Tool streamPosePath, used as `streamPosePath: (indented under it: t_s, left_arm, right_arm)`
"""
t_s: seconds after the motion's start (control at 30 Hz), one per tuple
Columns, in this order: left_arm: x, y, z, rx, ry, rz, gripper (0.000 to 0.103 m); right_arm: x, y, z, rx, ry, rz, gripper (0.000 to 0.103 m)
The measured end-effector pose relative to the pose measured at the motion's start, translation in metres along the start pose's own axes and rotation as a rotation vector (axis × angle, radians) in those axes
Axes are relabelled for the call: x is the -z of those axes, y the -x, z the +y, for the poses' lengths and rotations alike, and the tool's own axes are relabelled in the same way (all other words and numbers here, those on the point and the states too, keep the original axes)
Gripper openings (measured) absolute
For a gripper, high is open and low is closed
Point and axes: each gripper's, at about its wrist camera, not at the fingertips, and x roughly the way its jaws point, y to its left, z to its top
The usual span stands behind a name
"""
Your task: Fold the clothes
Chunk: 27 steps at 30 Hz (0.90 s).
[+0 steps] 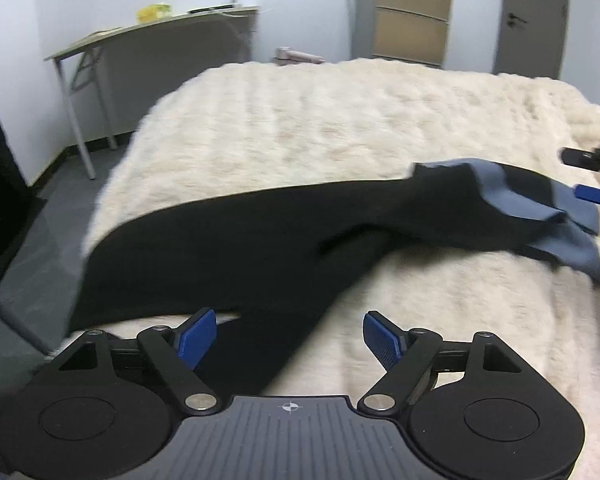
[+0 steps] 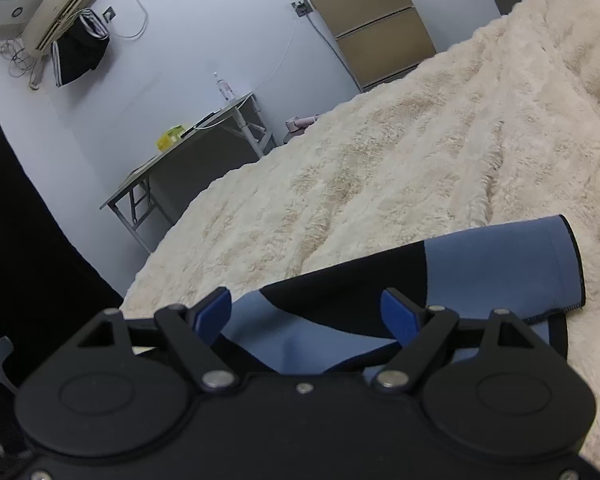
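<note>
left wrist view: the left gripper (image 1: 290,338) is hovering with its jaws spread over the near edge of the black garment (image 1: 236,236), which is lying across the cream blanket (image 1: 340,128) on the bed; the right gripper (image 1: 592,190) is showing at its blue end.

right wrist view: the right gripper (image 2: 306,316) is hanging with jaws spread above the garment's (image 2: 480,264) blue-and-black end, gripping nothing.

Blanket (image 1: 340,120) beyond garment (image 1: 240,232) open; desk (image 1: 148,28) probably well apart.

Black garment (image 1: 236,236) stretched across cream blanket (image 1: 340,128); left gripper (image 1: 290,338) spread wide at garment's near edge; right gripper (image 1: 592,184) at garment's blue end
</note>
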Motion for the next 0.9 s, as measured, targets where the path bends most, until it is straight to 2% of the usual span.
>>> streamPosePath:
  t_s: [0.07, 0.13, 0.27, 0.33, 0.4, 0.5, 0.53, 0.57, 0.6, 0.63, 0.67, 0.7, 0.73, 0.77, 0.87, 0.9]
  left_arm:
    - [0.002, 0.002, -0.010, 0.039, 0.001, -0.012, 0.081]
    - [0.004, -0.013, -0.014, 0.054, -0.010, -0.002, 0.081]
    - [0.004, -0.039, -0.033, -0.021, -0.083, -0.007, 0.081]
    - [-0.002, -0.045, -0.039, -0.031, -0.115, -0.073, 0.081]
    - [-0.007, -0.054, -0.045, -0.029, -0.141, -0.100, 0.081]
    - [-0.024, -0.085, -0.072, -0.074, -0.278, -0.105, 0.081]
    - [-0.025, -0.092, -0.077, -0.073, -0.312, -0.094, 0.078]
    - [-0.027, -0.100, -0.081, -0.072, -0.347, -0.083, 0.055]
    - [-0.028, -0.107, -0.086, -0.072, -0.384, -0.072, 0.039]
    - [-0.028, -0.112, -0.095, -0.082, -0.438, -0.060, 0.017]
    - [-0.029, -0.112, -0.103, -0.100, -0.486, -0.062, 0.010]
    - [-0.028, -0.108, -0.106, -0.097, -0.499, -0.082, 0.009]
    - [-0.029, -0.091, -0.111, -0.073, -0.513, -0.144, 0.009]
    - [-0.029, -0.080, -0.113, -0.063, -0.518, -0.171, 0.009]
    - [-0.018, -0.040, -0.125, -0.043, -0.598, -0.235, 0.009]
    - [-0.013, -0.032, -0.127, -0.024, -0.614, -0.234, 0.009]
  right_arm:
    - [-0.002, 0.003, -0.001, 0.012, -0.012, -0.022, 0.081]
    - [-0.002, 0.004, -0.001, 0.014, -0.014, -0.027, 0.081]
    - [-0.002, 0.006, -0.001, 0.013, -0.019, -0.031, 0.081]
    - [-0.003, 0.006, -0.003, 0.011, -0.028, -0.033, 0.081]
    - [-0.003, 0.006, -0.004, 0.009, -0.037, -0.036, 0.081]
    - [-0.003, 0.007, -0.006, 0.005, -0.050, -0.040, 0.081]
    - [-0.004, 0.007, -0.007, 0.004, -0.055, -0.041, 0.081]
    - [-0.004, 0.007, -0.008, 0.003, -0.059, -0.042, 0.081]
    - [-0.004, 0.007, -0.008, 0.002, -0.064, -0.043, 0.081]
    - [-0.004, 0.007, -0.009, 0.000, -0.068, -0.044, 0.081]
    - [-0.004, 0.007, -0.010, -0.001, -0.073, -0.046, 0.081]
    - [-0.004, 0.008, -0.010, -0.002, -0.077, -0.047, 0.081]
    - [-0.005, 0.008, -0.011, -0.003, -0.082, -0.048, 0.081]
    - [-0.005, 0.008, -0.012, -0.004, -0.086, -0.049, 0.081]
    - [-0.005, 0.008, -0.014, -0.008, -0.100, -0.053, 0.081]
    - [-0.005, 0.009, -0.015, -0.009, -0.104, -0.054, 0.081]
